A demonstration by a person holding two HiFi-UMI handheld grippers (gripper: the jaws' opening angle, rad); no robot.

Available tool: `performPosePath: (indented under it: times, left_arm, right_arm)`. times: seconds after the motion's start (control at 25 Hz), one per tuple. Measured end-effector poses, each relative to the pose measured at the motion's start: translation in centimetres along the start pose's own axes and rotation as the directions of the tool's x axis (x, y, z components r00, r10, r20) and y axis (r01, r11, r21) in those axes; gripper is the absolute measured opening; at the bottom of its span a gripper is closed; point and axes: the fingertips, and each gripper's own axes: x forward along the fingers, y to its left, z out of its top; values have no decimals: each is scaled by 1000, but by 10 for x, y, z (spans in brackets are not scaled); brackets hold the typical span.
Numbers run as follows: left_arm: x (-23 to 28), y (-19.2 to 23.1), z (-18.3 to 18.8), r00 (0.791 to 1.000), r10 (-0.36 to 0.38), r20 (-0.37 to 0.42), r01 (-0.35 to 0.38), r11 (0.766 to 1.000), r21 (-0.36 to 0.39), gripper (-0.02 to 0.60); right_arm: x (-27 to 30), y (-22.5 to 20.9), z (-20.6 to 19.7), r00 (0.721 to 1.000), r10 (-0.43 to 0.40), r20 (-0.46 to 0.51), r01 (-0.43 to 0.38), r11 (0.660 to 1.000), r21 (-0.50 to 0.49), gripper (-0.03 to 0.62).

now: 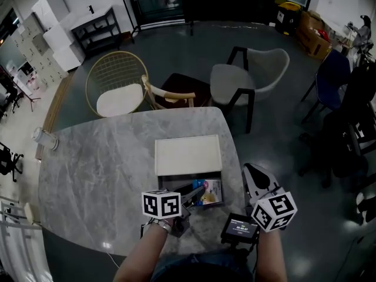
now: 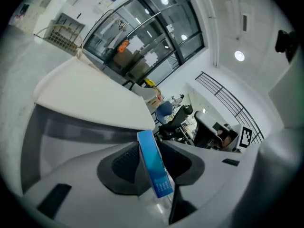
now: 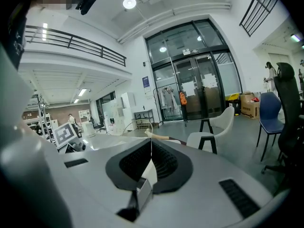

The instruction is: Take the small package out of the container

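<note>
Your left hand-held gripper (image 1: 192, 194) grasps the small package (image 2: 153, 163) edge-on in the container (image 1: 163, 184), long axis pointing far; the right hand-held gripper (image 3: 151, 148) is clenched, empty.

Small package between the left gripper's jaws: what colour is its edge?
Blue; the small package shows best in left gripper view.

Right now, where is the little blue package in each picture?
Head view: the small package is low in the centre, inside the dark container, at the tip of the left hand-held gripper.
Left gripper view: bottom centre, edge-on, gripped between the jaws.
Right gripper view: not in it.
Shared landmark: the glass doors.
</note>
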Motion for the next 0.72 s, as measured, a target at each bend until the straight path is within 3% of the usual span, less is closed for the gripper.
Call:
performPosePath:
  times: [0.2,0.28,0.52,0.72]
  left_arm:
    - [8,14,-17,978,51,-204,-77,989,-123,126]
    - [7,18,-19,966,52,-252,-96,982,-164,112]
    - [0,14,-17,969,62,-239,-101,983,-155,95]
    - [-21,10,-9,983,69,-171,-97,982,-161,94]
  right_arm:
    - [2,-2,-2,1000,13,-11,-13,1000,-7,25]
    - [1,-1,-5,999,21,-32,-21,1000,-10,25]
    - [-1,0,-12,996,62,-58,-64,998,-20,25]
    - [-1,2,-18,990,102,-94,-105,994,-24,25]
